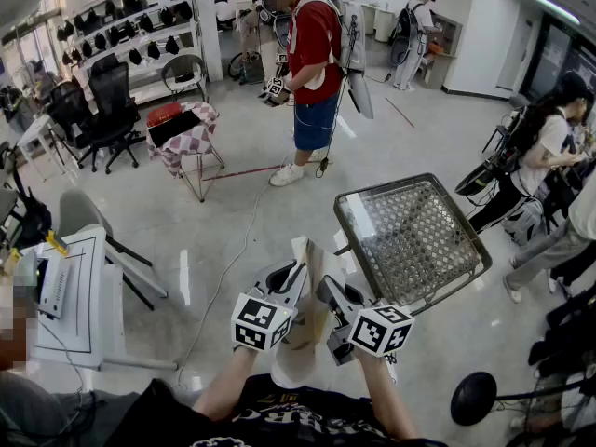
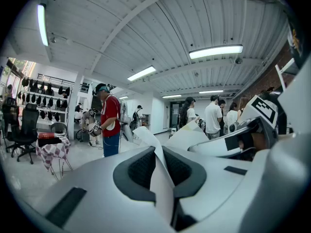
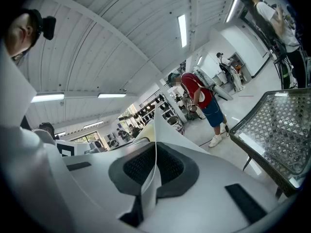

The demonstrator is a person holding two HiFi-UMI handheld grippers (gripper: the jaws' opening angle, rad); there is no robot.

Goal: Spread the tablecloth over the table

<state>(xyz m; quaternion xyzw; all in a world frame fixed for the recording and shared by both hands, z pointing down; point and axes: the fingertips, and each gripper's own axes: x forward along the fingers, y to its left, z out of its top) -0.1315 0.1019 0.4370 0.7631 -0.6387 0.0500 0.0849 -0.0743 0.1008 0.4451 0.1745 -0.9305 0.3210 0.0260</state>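
Note:
A pale cream tablecloth (image 1: 300, 343) hangs folded between my two grippers at the bottom middle of the head view. My left gripper (image 1: 295, 274) is shut on one edge of it; in the left gripper view the cloth (image 2: 164, 183) is pinched between the dark pads of the gripper (image 2: 158, 155). My right gripper (image 1: 327, 291) is shut on a neighbouring edge, and the sheet (image 3: 151, 178) stands thin between the pads of that gripper (image 3: 155, 155). The table (image 1: 412, 237), a square metal mesh top on thin legs, stands bare just right of and beyond the grippers. Both grippers are close together, left of the table's near corner.
A person in a red shirt (image 1: 313, 59) stands ahead holding grippers. A small table with a checked cloth (image 1: 189, 134) and office chairs (image 1: 104, 108) are at back left. A white desk (image 1: 82, 291) is at my left, a seated person (image 1: 545, 152) at right. A cable (image 1: 228, 268) crosses the floor.

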